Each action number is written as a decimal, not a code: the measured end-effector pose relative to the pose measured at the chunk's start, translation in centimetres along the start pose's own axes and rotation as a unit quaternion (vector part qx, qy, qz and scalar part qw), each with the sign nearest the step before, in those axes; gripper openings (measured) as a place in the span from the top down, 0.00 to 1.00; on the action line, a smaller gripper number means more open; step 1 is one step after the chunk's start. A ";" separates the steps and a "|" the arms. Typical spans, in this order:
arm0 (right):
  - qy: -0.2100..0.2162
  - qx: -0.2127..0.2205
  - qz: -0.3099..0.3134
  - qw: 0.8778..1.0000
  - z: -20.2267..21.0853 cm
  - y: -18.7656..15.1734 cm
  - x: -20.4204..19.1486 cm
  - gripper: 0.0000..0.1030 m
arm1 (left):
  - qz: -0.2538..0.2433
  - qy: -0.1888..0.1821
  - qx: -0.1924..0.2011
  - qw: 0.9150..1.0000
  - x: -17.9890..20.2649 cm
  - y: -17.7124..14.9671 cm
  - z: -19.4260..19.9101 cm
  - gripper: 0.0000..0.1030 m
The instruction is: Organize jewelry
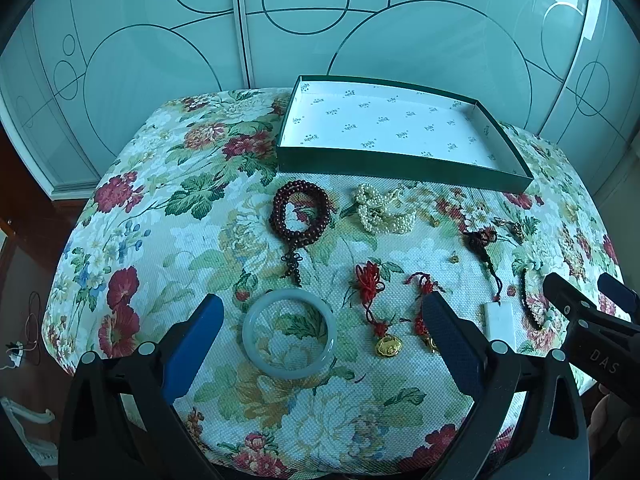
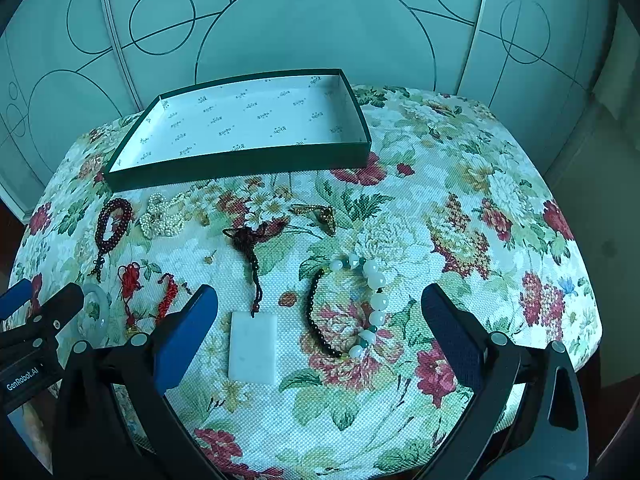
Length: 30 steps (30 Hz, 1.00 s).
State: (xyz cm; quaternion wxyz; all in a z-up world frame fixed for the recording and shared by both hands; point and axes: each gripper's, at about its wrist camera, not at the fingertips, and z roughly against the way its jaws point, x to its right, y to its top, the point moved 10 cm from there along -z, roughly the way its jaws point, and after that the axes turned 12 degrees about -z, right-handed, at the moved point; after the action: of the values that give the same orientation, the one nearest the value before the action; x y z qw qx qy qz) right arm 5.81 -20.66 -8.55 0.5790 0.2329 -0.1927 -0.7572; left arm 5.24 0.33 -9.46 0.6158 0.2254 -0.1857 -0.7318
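Observation:
An empty green box (image 1: 400, 168) with white lining stands at the far side of a floral cloth (image 1: 200, 240); it also shows in the right wrist view (image 2: 240, 162). My left gripper (image 1: 324, 320) is open above a pale jade bangle (image 1: 289, 368). Beyond lie dark red beads (image 1: 300, 212), a pearl pile (image 1: 384, 210) and two red-cord gold charms (image 1: 386, 346). My right gripper (image 2: 320, 312) is open over a white stone pendant (image 2: 253, 348) on a dark cord and a bracelet of white and black beads (image 2: 376, 304).
A small gold clasp piece (image 2: 320, 214) lies mid-table. A tiny earring (image 1: 454, 258) sits near the dark cord. Frosted glass doors (image 1: 280, 20) stand behind the table. The floor drops away at the left edge (image 1: 24, 320).

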 end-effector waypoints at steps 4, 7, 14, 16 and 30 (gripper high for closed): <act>-0.002 -0.002 -0.004 1.000 -0.1 0.1 0.2 0.02 | 0.002 0.003 -0.006 1.000 -0.3 -0.2 -0.4 0.04; -0.004 -0.004 -0.010 1.000 -0.8 0.0 1.1 0.02 | 0.008 0.003 -0.010 1.000 -0.8 -0.3 -0.8 0.04; -0.015 -0.012 -0.031 0.999 -1.9 0.0 3.1 0.02 | 0.030 -0.004 -0.028 0.999 -2.6 -0.8 -2.5 0.04; -0.017 -0.016 -0.039 0.999 -2.3 -0.1 3.7 0.02 | 0.038 -0.010 -0.037 0.999 -2.8 -1.3 -3.1 0.04; -0.008 -0.040 -0.060 0.997 -4.1 -0.9 5.2 0.02 | 0.026 -0.010 -0.058 0.998 -1.7 -4.0 -4.9 0.04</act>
State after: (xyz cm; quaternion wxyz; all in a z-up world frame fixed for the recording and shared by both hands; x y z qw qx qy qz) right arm 6.35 -25.58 -13.10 0.5398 0.2147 -0.1527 -0.7995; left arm 4.96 2.73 -15.55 0.6452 0.1771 -0.1545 -0.7269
